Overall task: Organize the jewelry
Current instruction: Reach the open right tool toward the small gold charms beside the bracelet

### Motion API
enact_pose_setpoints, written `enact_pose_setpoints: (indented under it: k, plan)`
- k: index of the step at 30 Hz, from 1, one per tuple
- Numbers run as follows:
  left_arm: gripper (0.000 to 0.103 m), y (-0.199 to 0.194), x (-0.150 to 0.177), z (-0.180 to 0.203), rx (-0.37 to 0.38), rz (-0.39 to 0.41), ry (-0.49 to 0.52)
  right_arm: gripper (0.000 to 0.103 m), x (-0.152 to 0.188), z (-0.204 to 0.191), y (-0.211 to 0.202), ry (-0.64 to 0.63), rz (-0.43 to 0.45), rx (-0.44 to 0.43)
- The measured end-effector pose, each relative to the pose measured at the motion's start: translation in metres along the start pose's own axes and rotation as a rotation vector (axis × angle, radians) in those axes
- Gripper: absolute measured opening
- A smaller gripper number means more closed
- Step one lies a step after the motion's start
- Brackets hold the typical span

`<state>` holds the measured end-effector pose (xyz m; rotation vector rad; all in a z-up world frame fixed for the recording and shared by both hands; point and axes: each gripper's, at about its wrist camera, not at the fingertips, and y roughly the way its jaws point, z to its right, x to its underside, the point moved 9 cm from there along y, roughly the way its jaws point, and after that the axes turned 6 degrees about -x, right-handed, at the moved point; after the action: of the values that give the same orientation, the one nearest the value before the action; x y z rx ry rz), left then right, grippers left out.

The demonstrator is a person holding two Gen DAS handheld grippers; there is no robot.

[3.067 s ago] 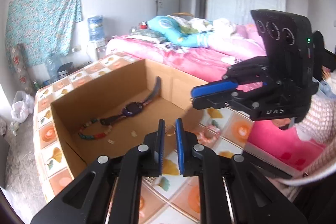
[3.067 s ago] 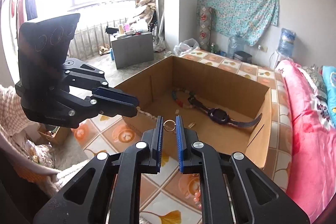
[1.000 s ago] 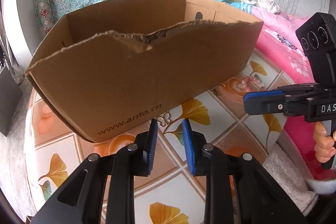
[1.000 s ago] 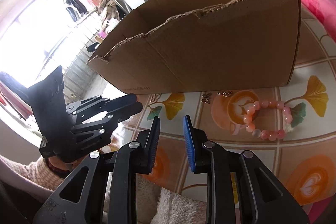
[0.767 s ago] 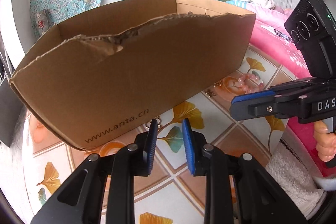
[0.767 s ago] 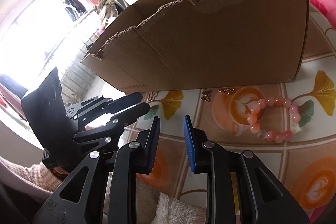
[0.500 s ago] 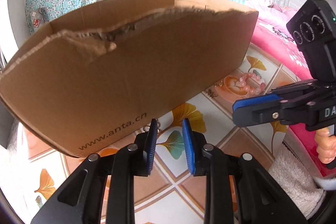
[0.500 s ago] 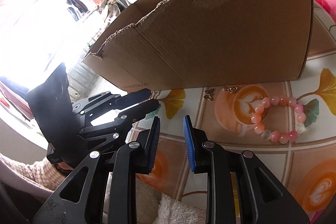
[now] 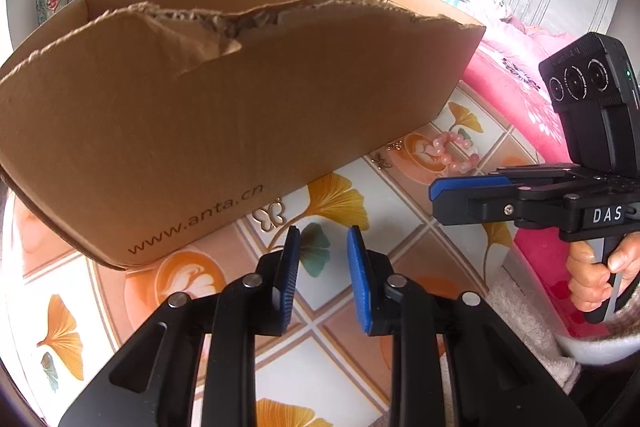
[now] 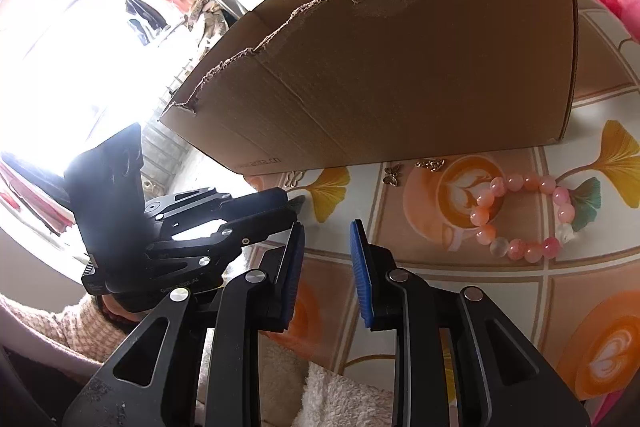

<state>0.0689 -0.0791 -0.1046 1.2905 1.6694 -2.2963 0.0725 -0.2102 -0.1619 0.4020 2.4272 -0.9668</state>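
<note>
Both tools have dropped from above the carton to bench level since three seconds ago, and the small ring they pinched then is gone from their pads. Largest in sight is the cardboard box (image 9: 224, 115), torn along its top edge and printed "www.anta.cn", standing on the tiled bench (image 9: 344, 331). From this low angle its inside is hidden. On the bench, near the box's right corner, lies the pink bead bracelet (image 10: 524, 219). Just beside the box's front wall sit a small bronze butterfly charm (image 10: 393, 174) and a little chain piece (image 10: 430, 164). A pale butterfly charm (image 9: 270, 217) rests by the printed wall, just ahead of the left tool (image 9: 322, 281), whose pads are parted with nothing between them. Right tool (image 10: 326, 269) likewise gapes, empty.
</note>
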Motion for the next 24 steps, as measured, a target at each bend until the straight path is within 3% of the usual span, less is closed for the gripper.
enact_pose_setpoints:
  k: [3,6,14,24]
  plan:
    - [0.023,-0.006,-0.006,0.003,-0.053,0.066,0.065,0.025,0.001,-0.001,-0.001,-0.004,-0.003,-0.002]
    - [0.023,-0.005,-0.013,0.008,-0.053,0.099,0.116,0.025,0.001,-0.001,0.002,0.0,-0.008,-0.002]
    - [0.024,0.014,-0.014,0.003,-0.103,0.058,0.156,0.026,-0.001,0.002,0.003,0.007,-0.004,0.003]
    - [0.023,0.007,-0.008,-0.007,0.044,-0.017,0.001,0.026,0.001,0.004,0.001,0.009,-0.001,-0.009]
